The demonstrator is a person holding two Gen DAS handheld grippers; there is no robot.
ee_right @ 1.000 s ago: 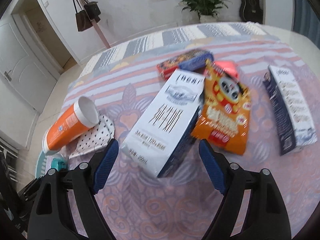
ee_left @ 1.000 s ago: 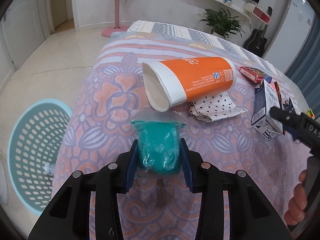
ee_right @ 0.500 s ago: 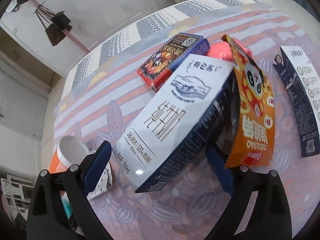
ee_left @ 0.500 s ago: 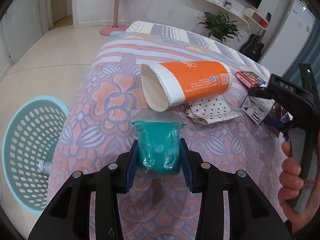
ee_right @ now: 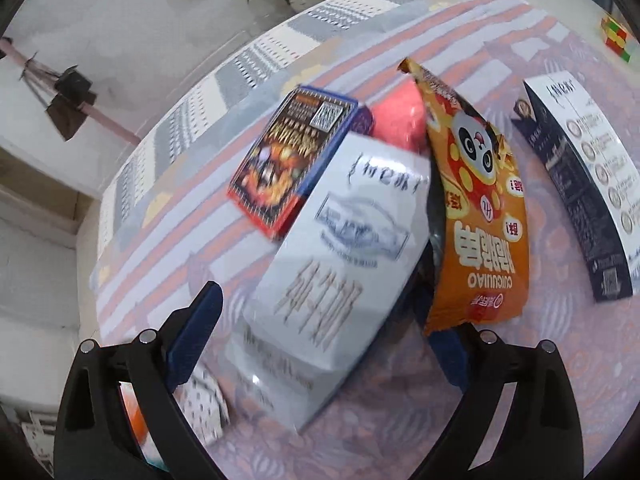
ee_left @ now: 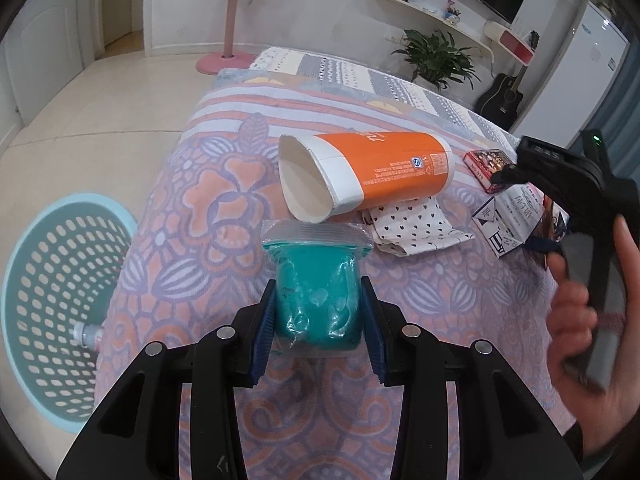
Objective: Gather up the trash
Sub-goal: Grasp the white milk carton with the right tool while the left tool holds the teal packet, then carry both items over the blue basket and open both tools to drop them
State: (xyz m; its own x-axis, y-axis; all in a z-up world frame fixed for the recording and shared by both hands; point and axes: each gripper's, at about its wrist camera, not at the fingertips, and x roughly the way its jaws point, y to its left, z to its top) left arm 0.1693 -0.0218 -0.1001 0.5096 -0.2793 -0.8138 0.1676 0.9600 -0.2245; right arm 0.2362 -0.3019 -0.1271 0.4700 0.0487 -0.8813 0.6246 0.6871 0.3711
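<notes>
Right wrist view: right gripper (ee_right: 316, 328) straddled the white milk carton (ee_right: 332, 272), unclamped; closing could snag the orange snack bag (ee_right: 476, 216). Left gripper (ee_left: 318, 330) clenched the teal bagged lump (ee_left: 318, 300).

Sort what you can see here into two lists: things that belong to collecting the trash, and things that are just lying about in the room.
Part of the job:
teal bag, clamped in the left gripper
white carton, between the open right gripper pads
orange cup
snack bag
teal basket

Just lying about:
guitar
potted plant
coat stand
</notes>
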